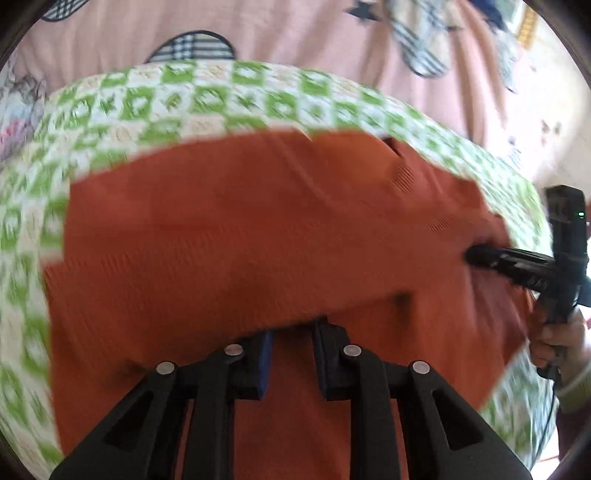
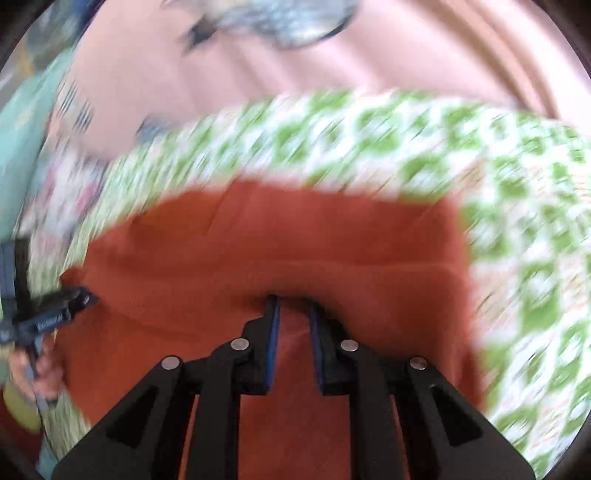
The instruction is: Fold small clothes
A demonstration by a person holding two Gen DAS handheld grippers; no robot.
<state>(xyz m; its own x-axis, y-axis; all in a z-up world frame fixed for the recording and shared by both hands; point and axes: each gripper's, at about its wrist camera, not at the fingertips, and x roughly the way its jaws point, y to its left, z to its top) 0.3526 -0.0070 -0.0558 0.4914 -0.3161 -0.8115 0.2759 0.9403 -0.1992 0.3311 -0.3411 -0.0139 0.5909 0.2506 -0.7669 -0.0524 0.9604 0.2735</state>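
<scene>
Both hand-held grippers' [image 1: 291, 325] [image 2: 293, 301] fingertips vanish under blurred orange cloth [image 1: 240, 240]; grip indiscernible.

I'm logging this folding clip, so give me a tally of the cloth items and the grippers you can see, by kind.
Orange garment: 1
Green-and-white checked cloth under it: 1
Pink patterned bedsheet beneath: 1
Grippers: 2, the left gripper and right gripper, both gripping the garment's near edge
Total: 5
</scene>
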